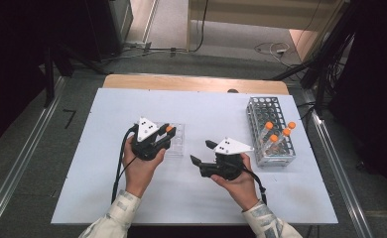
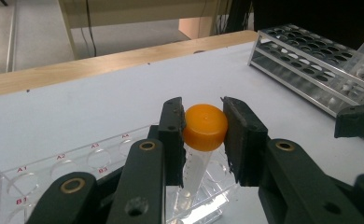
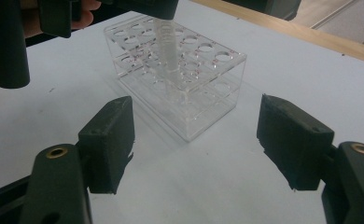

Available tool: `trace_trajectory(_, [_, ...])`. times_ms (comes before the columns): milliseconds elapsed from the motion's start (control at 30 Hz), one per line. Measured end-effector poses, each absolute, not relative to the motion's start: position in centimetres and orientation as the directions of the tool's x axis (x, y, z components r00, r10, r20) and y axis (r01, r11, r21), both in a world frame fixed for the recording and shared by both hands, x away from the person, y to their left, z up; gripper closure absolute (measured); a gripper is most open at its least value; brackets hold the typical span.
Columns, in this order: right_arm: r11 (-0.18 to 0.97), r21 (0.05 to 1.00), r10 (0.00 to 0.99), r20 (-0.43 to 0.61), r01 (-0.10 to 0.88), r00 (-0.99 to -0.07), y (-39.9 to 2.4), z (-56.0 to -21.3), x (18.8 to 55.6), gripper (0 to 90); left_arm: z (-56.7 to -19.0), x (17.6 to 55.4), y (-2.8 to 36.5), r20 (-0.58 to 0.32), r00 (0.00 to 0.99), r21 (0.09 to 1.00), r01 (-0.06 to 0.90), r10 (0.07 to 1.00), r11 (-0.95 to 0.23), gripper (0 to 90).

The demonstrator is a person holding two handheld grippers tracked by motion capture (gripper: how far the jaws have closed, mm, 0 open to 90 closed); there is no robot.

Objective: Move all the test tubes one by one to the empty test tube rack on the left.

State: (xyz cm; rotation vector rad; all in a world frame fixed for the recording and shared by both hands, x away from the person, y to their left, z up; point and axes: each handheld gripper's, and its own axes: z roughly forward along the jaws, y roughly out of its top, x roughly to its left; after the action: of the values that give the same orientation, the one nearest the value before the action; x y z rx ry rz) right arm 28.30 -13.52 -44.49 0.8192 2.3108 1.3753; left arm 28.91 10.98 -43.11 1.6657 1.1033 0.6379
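My left gripper (image 1: 165, 134) (image 2: 203, 128) is shut on the orange cap of a clear tube (image 2: 204, 126) (image 1: 169, 129). The tube body (image 3: 167, 44) reaches down into a hole of the clear plastic rack (image 1: 177, 141) (image 3: 180, 88) (image 2: 54, 163). My right gripper (image 1: 201, 152) (image 3: 196, 140) is open on the white mat, to the right of that rack, with nothing between its jaws. It points toward the rack.
A metal wire rack (image 1: 270, 130) (image 2: 306, 63) stands at the right of the table with several orange-capped tubes (image 1: 276, 136) in its near end. The white mat (image 1: 201, 198) covers the table; its wooden far edge (image 1: 196, 83) is bare.
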Motion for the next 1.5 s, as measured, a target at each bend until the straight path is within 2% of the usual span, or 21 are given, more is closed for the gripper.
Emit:
trace_trajectory(233, [0.37,0.877,0.624,0.01,0.307,-0.781,-13.5,-44.5,28.3,26.4,-43.3,29.2,11.0,-0.112,0.446,0.919,0.386,0.888,-0.077,68.1])
trace_trajectory(367, [0.369,0.876,0.626,0.012,0.31,-0.78,-13.5,-44.5,28.3,26.4,-43.4,29.2,11.0,-0.122,0.451,0.918,0.39,0.884,-0.072,61.8])
trace_trajectory(533, [0.367,0.876,0.63,0.012,0.311,-0.776,-13.6,-44.6,28.3,26.4,-43.3,29.0,11.3,-0.138,0.458,0.922,0.384,0.878,-0.055,58.3])
trace_trajectory(567, [0.366,0.877,0.631,0.012,0.311,-0.776,-13.8,-44.6,28.2,26.4,-43.3,28.9,11.3,-0.142,0.458,0.923,0.381,0.877,-0.05,53.0])
trace_trajectory(600, [0.366,0.877,0.631,0.012,0.311,-0.776,-13.8,-44.6,28.2,26.4,-43.2,28.7,11.4,-0.146,0.46,0.924,0.381,0.876,-0.046,53.0])
trace_trajectory(633, [0.366,0.877,0.633,0.01,0.311,-0.774,-14.0,-44.6,28.2,26.4,-43.2,28.7,11.5,-0.153,0.462,0.925,0.379,0.874,-0.038,45.7])
trace_trajectory(667, [0.366,0.877,0.633,0.01,0.311,-0.774,-14.0,-44.6,28.2,26.4,-43.2,28.5,11.6,-0.156,0.46,0.923,0.383,0.874,-0.037,45.7])
trace_trajectory(767, [0.365,0.875,0.642,0.01,0.318,-0.766,-14.5,-44.7,28.1,25.9,-43.2,28.0,11.9,-0.151,0.449,0.922,0.385,0.881,-0.038,34.9])
trace_trajectory(1000, [0.352,0.877,0.668,0.011,0.328,-0.744,-16.4,-44.5,27.7,25.1,-43.3,26.6,13.2,-0.145,0.435,0.918,0.393,0.889,-0.043,24.7])
trace_trajectory(1500, [0.309,0.886,0.756,-0.008,0.347,-0.655,-22.7,-44.3,25.8,16.9,-43.8,25.4,15.3,-0.18,0.398,0.915,0.404,0.9,0.004,16.7])
